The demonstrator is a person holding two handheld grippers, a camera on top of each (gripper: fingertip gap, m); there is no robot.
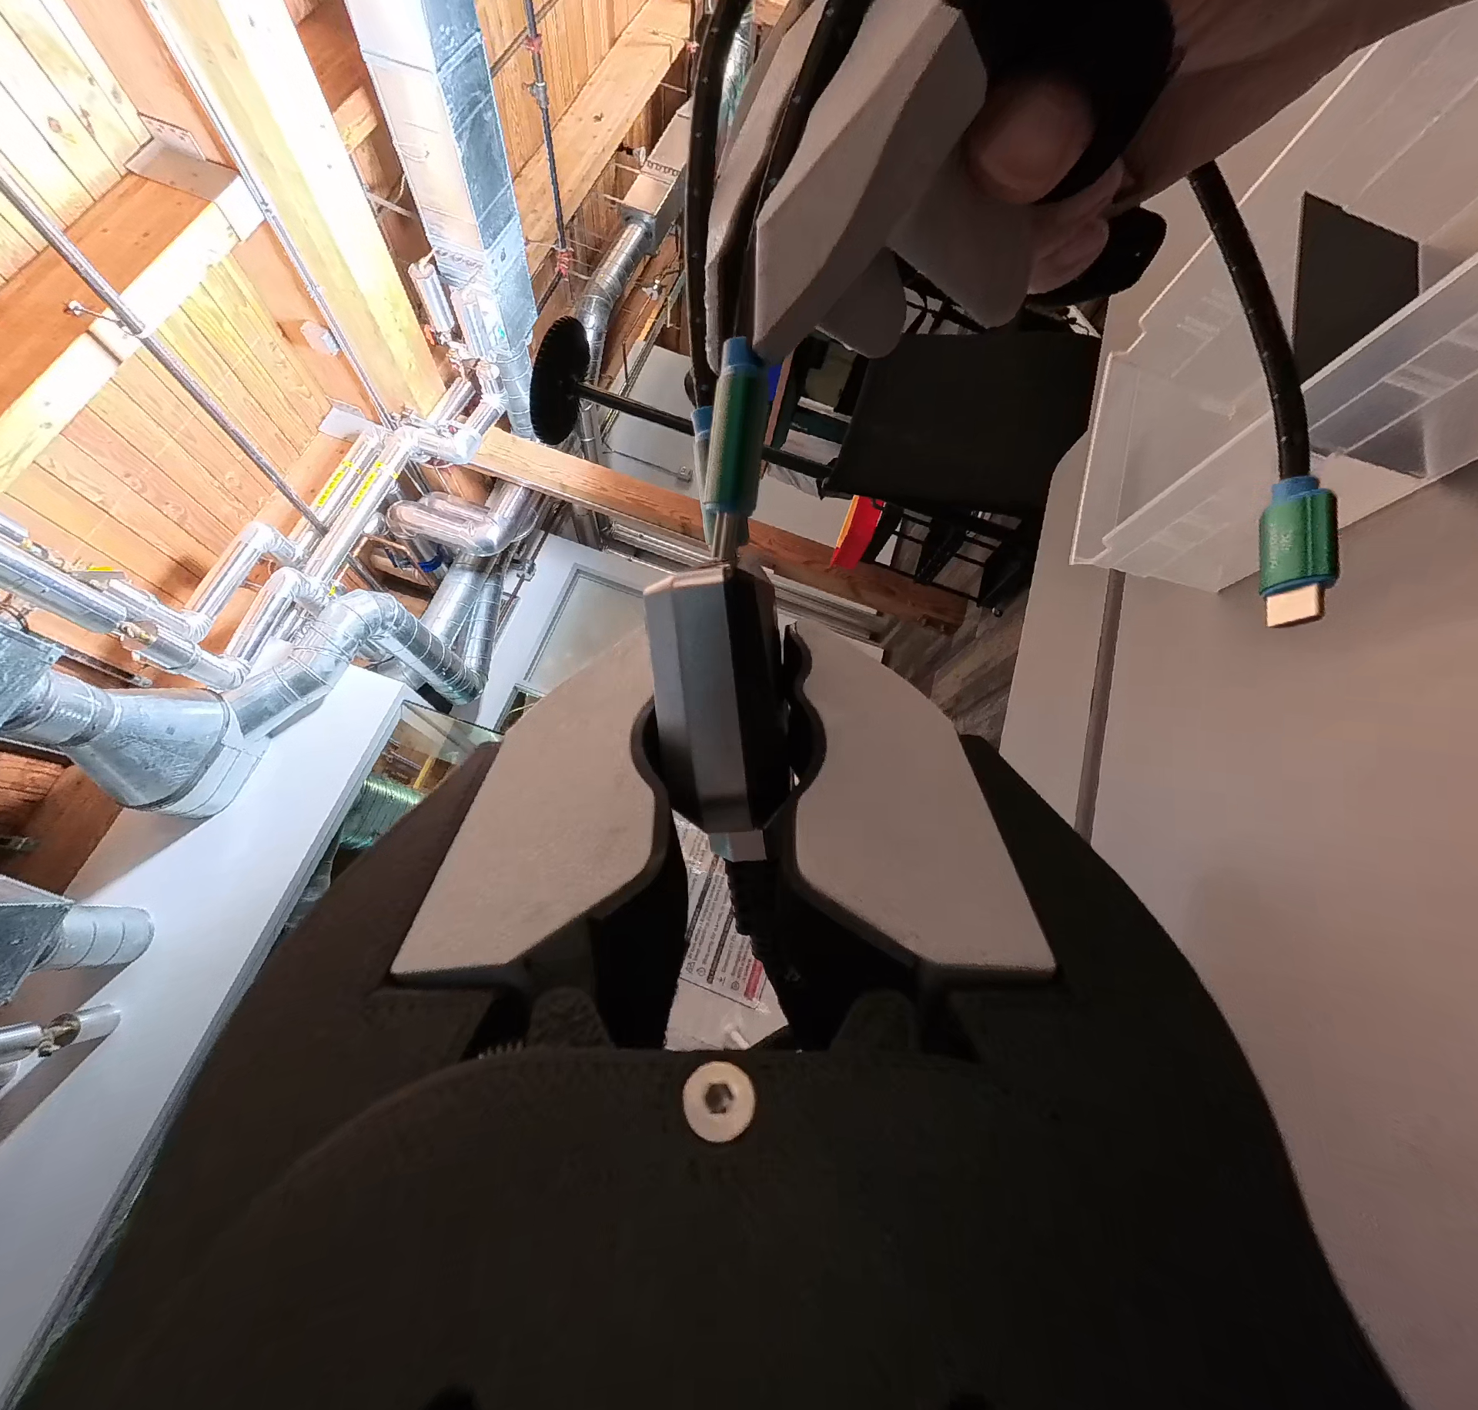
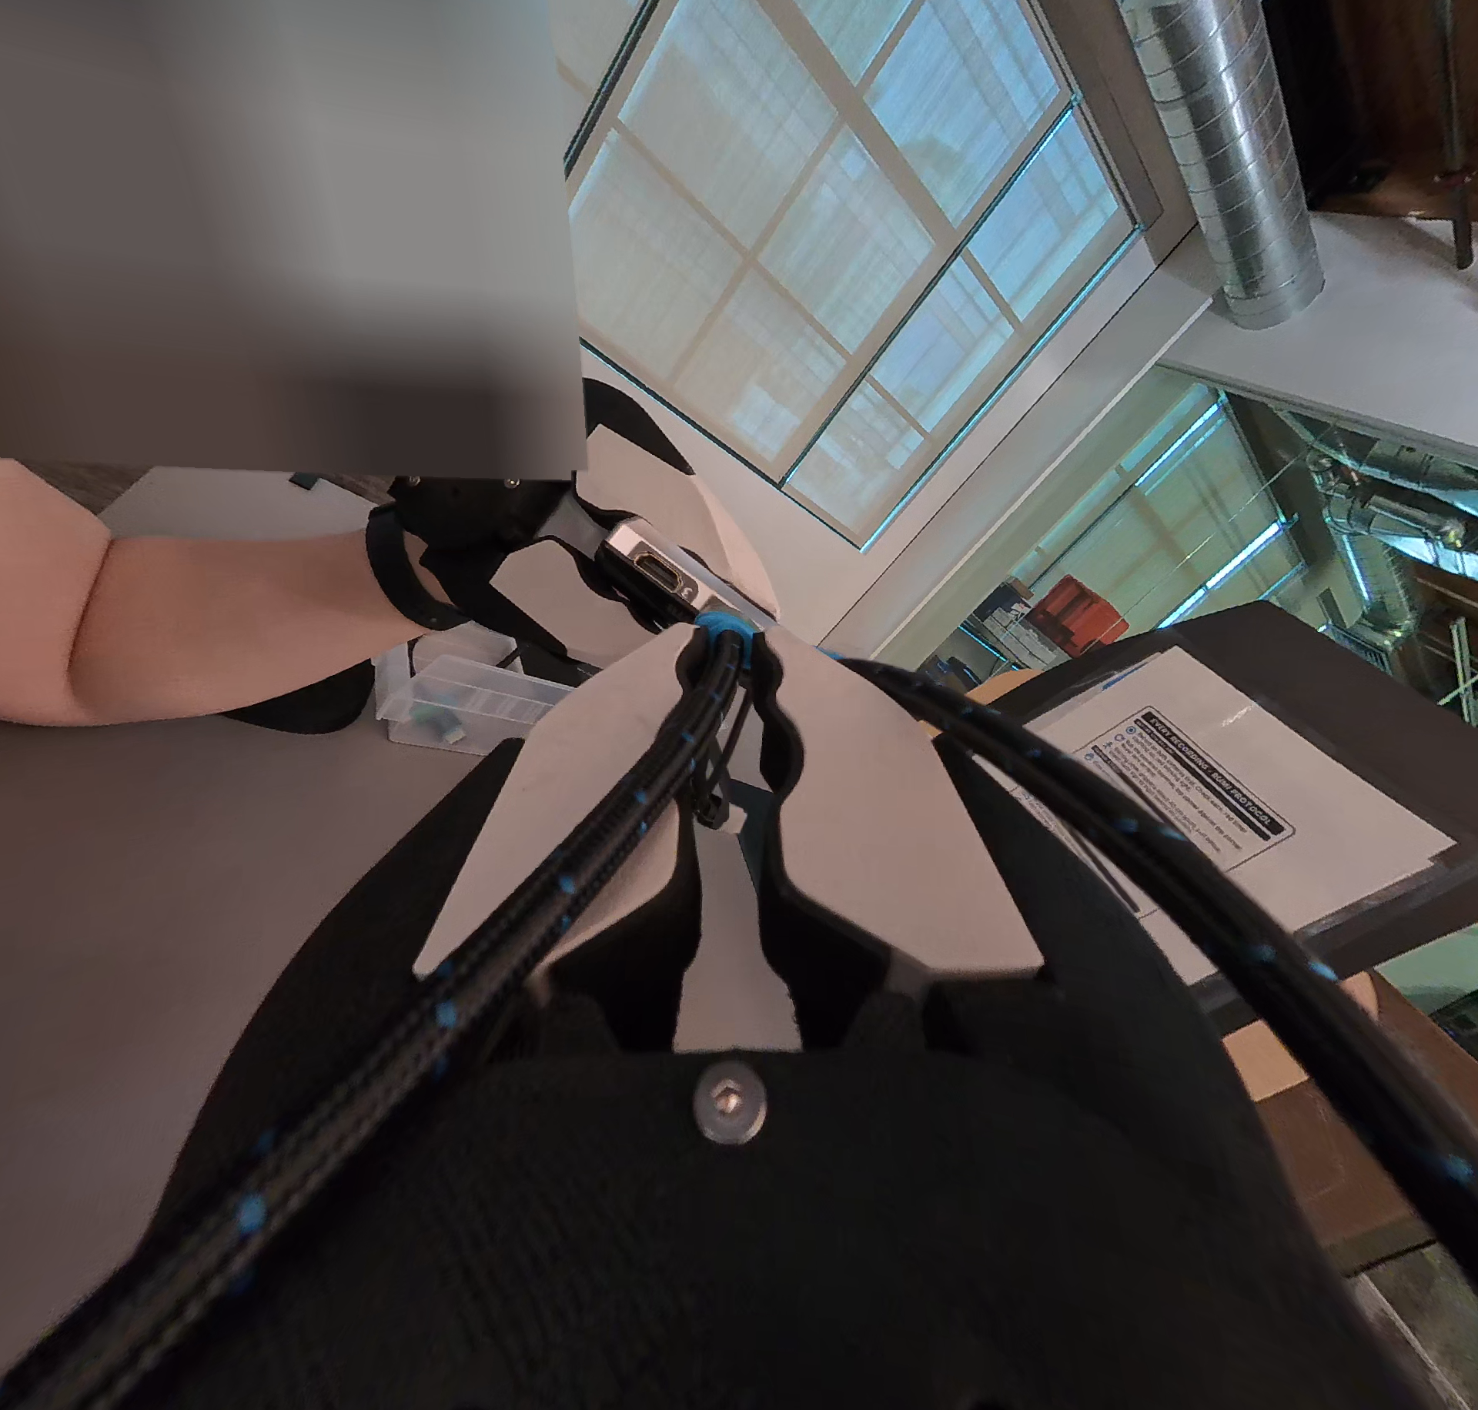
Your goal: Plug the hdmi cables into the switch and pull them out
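Observation:
My left gripper (image 1: 724, 700) is shut on the HDMI switch (image 1: 696, 692), a small grey and black box held end up. My right gripper (image 1: 748, 348) comes in from above, shut on a green HDMI plug (image 1: 732, 436). The plug's metal tip (image 1: 724, 546) meets the switch's top end; I cannot tell how deep it sits. A second green plug (image 1: 1297, 552) hangs free on its black braided cable at the right. In the right wrist view my right gripper (image 2: 728, 640) clamps the plug's blue collar (image 2: 720, 624), and the switch (image 2: 704, 592) shows one empty port (image 2: 657, 572).
A clear plastic bin (image 1: 1200, 452) stands on the grey table (image 1: 1280, 972) at the right. A small clear box (image 2: 456, 700) and a printed sheet (image 2: 1200, 772) lie on the table. A person's forearm (image 2: 200, 628) reaches in from the left. Black cables (image 2: 1120, 852) loop over my right gripper.

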